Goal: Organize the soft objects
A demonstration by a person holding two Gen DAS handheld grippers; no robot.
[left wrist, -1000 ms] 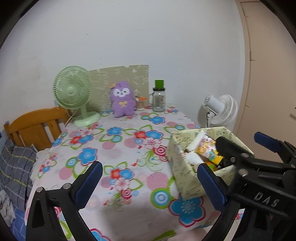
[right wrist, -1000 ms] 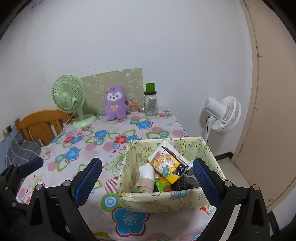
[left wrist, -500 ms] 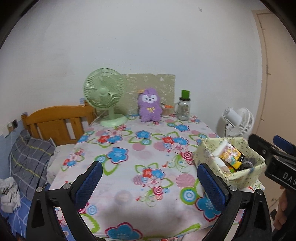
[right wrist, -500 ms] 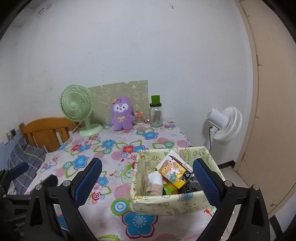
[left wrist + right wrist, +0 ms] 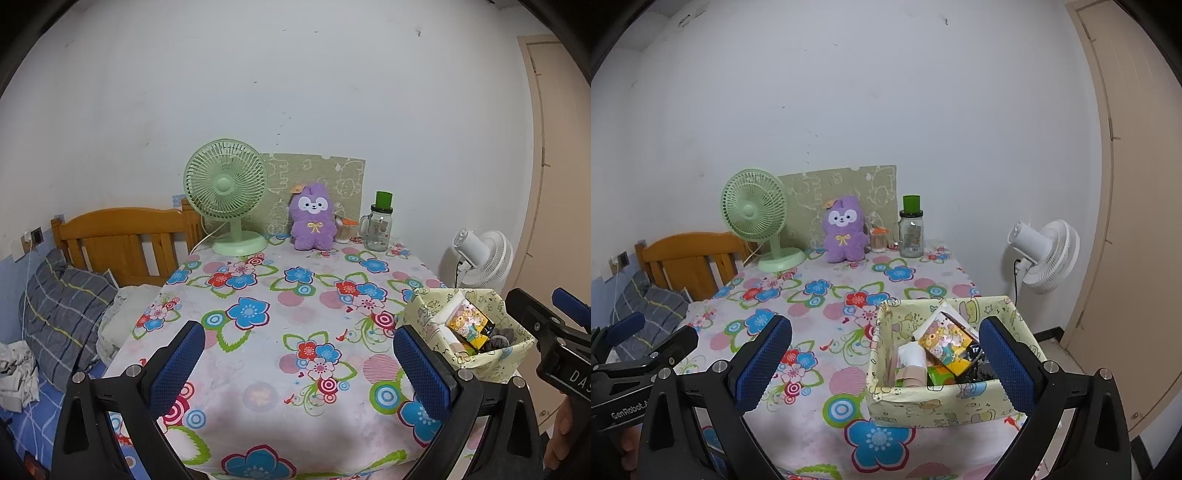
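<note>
A purple plush toy (image 5: 313, 222) (image 5: 845, 230) sits upright at the far edge of the flowered table (image 5: 280, 332), against a green patterned board. A pale yellow fabric box (image 5: 466, 325) (image 5: 945, 358) holding several small items stands at the table's near right. My left gripper (image 5: 299, 363) hangs open above the near middle of the table, holding nothing. My right gripper (image 5: 886, 363) is open too, with the box's left half between its fingers from this angle, well short of the plush. Each gripper shows at the edge of the other's view.
A green desk fan (image 5: 227, 192) stands left of the plush. A glass jar with a green lid (image 5: 378, 225) and a small cup (image 5: 342, 230) stand to its right. A wooden bed headboard (image 5: 122, 240) and pillow are left of the table; a white floor fan (image 5: 480, 260) is right.
Both grippers have pulled back and risen, so the table and box look smaller and farther. The left view has swung left, bringing the bed into sight. Both stay open.
</note>
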